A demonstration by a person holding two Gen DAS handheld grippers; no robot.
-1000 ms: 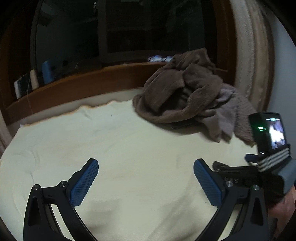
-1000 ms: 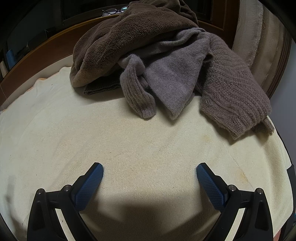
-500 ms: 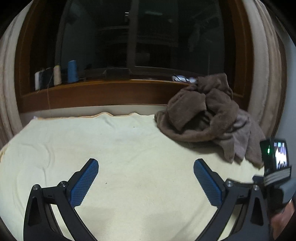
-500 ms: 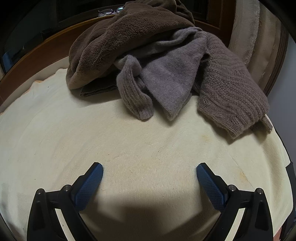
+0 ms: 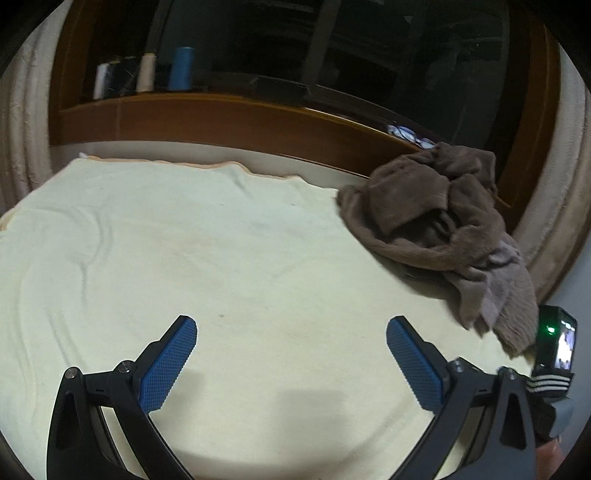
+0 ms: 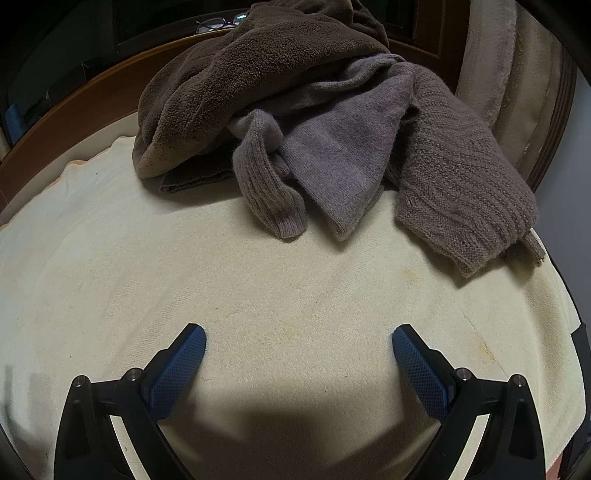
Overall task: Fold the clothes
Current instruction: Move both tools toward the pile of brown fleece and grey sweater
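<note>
Clothes (image 6: 306, 122) wait in a heap ahead of the right tongs (image 6: 299, 354), whose blue pads (image 6: 177, 373) stand wide apart with nothing between them, hovering over a cream blanket (image 6: 258, 280). The left tongs (image 5: 291, 354) are likewise spread wide and empty above the same blanket (image 5: 184, 240); from that view the heap (image 5: 439, 221) lies well off to the right, at the blanket's far corner. On top of the pile sits a fuzzy brown garment (image 6: 236, 81). Under it a grey knit sweater (image 6: 340, 147) spills forward with one ribbed sleeve (image 6: 269, 188) doubled over, and a cable-knit piece (image 6: 458, 184) drapes off to the right. Behind the pile runs a wooden ledge (image 5: 229, 118) below a dark window, carrying thread spools (image 5: 181, 68) and, near the clothes, a pair of glasses (image 6: 218, 23). Curtains (image 6: 517, 74) hang to the right.
</note>
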